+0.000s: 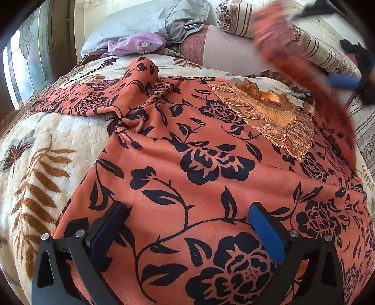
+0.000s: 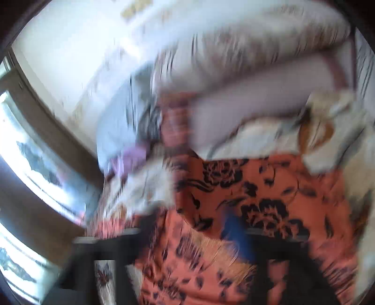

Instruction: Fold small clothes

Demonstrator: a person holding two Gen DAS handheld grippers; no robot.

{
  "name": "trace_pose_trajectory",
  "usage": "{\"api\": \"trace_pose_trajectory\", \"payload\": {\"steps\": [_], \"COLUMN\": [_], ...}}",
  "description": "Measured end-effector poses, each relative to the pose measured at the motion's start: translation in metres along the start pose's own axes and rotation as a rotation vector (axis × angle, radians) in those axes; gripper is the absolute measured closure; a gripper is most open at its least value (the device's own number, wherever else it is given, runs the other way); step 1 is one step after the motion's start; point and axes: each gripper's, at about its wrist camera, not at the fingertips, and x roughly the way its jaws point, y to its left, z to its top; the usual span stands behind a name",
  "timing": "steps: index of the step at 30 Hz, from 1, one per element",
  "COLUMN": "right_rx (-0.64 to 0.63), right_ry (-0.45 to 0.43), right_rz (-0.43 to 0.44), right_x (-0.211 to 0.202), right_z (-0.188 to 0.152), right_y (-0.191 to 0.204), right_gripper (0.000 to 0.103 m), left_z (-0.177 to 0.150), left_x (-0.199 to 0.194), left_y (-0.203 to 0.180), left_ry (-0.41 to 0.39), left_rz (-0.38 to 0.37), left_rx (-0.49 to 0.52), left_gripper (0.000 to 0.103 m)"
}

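An orange garment (image 1: 199, 145) with a black flower print and a lace collar (image 1: 269, 117) lies spread on the bed. My left gripper (image 1: 187, 208) is open just over its near hem, one finger on each side of a printed stem. The garment's left sleeve (image 1: 93, 98) lies bunched outward. At the upper right a blurred strip of the same orange cloth (image 1: 302, 68) hangs in the air beside my right gripper (image 1: 344, 81). The right wrist view is badly smeared; there my right gripper (image 2: 189, 225) shows its fingers well apart above the orange garment (image 2: 269, 192).
A cream blanket (image 1: 46, 145) with brown leaves covers the bed. A lilac cloth (image 1: 136, 43) and a grey-blue cloth (image 1: 168, 21) lie at the far side. Striped pillows (image 1: 316, 47) sit at the back right. A window (image 1: 25, 61) stands on the left.
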Motion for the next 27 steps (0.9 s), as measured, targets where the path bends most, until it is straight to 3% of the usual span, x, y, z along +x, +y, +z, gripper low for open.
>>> {"api": "trace_pose_trajectory", "payload": {"steps": [2,3,6,10,13,15,17,20,22,27], "right_rx": [0.002,0.008,0.005,-0.051,-0.054,-0.019,-0.081,-0.084,-0.087,-0.053], "right_ry": [0.168,0.195,0.100,-0.075,-0.081,-0.037,-0.109,-0.088,-0.091,-0.119], "right_rz": [-0.042,-0.062,-0.096,-0.241,-0.319,-0.337,-0.302,-0.292,-0.287,-0.225], "right_x": [0.041,0.044,0.008,-0.048,-0.069,-0.064,-0.068,-0.065,-0.063,-0.065], "right_z": [-0.040,-0.056,-0.074,-0.082,-0.097,-0.119,-0.141,-0.136,-0.137,-0.139], "right_y": [-0.012,-0.020,-0.040,-0.061,-0.099,-0.129,-0.138,-0.137,-0.137,-0.146], "right_gripper": [0.007,0.007,0.007,0.007,0.007,0.007,0.007,0.000,0.000,0.000], "left_z": [0.000,0.000,0.000,0.000,0.004,0.014,0.029,0.061,0.086,0.126], "left_x": [-0.001,-0.001,-0.001,-0.001,-0.002,-0.006,-0.020,-0.032,-0.014,0.060], "left_y": [0.002,0.003,0.002,0.001,0.000,-0.002,0.009,0.027,0.032,0.040], "left_ry": [-0.003,-0.004,-0.005,-0.001,0.037,0.120,0.117,0.044,0.077,0.169], "left_rz": [-0.012,-0.017,-0.016,-0.011,-0.001,-0.029,-0.192,-0.359,-0.411,-0.444], "left_rx": [-0.009,-0.013,-0.012,-0.007,0.002,0.006,-0.110,-0.320,-0.400,-0.589], "left_gripper": [0.000,0.000,0.000,0.000,0.000,0.000,0.000,0.000,0.000,0.001]}}
